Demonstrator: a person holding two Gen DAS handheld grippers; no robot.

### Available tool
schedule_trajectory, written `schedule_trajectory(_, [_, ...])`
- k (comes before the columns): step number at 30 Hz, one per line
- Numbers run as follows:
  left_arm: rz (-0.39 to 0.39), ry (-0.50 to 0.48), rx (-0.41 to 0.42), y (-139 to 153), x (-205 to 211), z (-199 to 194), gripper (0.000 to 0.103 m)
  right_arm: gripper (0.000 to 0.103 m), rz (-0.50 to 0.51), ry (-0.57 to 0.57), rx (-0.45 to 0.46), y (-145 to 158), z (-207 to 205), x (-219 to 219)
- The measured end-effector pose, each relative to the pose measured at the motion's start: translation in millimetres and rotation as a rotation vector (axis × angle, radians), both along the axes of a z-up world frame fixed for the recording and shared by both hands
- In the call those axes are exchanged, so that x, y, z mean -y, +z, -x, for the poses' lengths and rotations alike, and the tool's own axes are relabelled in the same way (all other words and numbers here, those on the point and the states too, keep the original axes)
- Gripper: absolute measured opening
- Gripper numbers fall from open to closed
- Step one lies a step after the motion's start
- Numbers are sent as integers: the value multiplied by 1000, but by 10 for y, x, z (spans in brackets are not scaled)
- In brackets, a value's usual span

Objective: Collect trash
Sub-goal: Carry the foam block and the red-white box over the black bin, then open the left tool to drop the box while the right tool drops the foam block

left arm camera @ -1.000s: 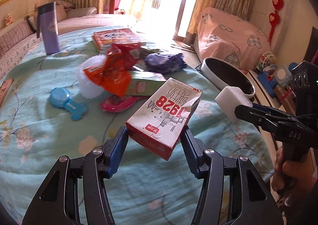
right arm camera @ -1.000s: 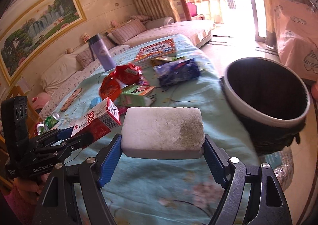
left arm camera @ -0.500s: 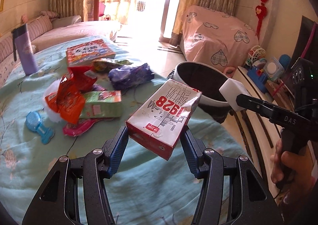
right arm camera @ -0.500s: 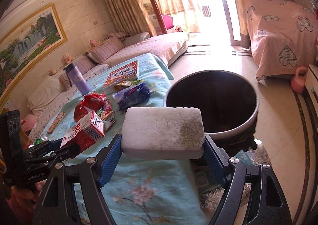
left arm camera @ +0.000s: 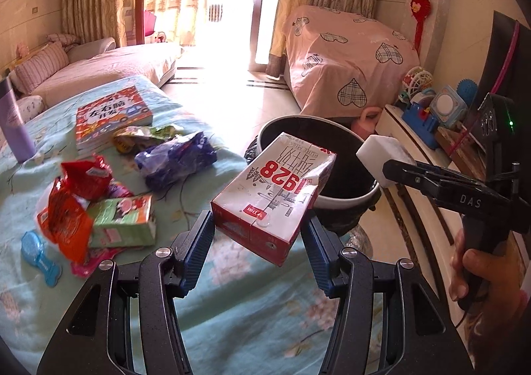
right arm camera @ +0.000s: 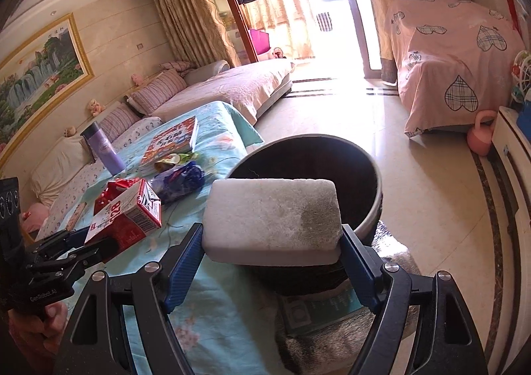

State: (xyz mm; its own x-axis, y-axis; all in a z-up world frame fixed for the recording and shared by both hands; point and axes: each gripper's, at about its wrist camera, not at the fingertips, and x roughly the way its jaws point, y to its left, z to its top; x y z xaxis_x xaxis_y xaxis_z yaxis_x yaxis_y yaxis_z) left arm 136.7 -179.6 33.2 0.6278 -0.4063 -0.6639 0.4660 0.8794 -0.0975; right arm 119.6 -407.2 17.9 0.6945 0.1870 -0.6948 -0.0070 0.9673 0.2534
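Observation:
My left gripper is shut on a red and white "1928" carton, held above the bed's edge next to the black bin. The carton also shows in the right wrist view. My right gripper is shut on a white sponge block, held in front of the bin's rim. The sponge also shows in the left wrist view, over the bin's right edge.
On the teal bedspread lie a red wrapper, a green carton, a blue bag, a picture book, a blue toy and a purple flask. A cabinet with toys stands right.
Both grippers have swung right, from over the bed toward the black bin, still holding the carton and the sponge. The bin now sits closer and more central in both views.

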Motion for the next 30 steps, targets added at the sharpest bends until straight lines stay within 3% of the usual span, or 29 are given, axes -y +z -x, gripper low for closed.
schedule_trajectory(12, [-45,-33,-16,-37,491,-398,54,80,28,26,-29,-73,-316,165])
schedule_trajectory(30, [-51,-70,-121,-289,824,-818,58,83,39,63,-108,-335,-722,382])
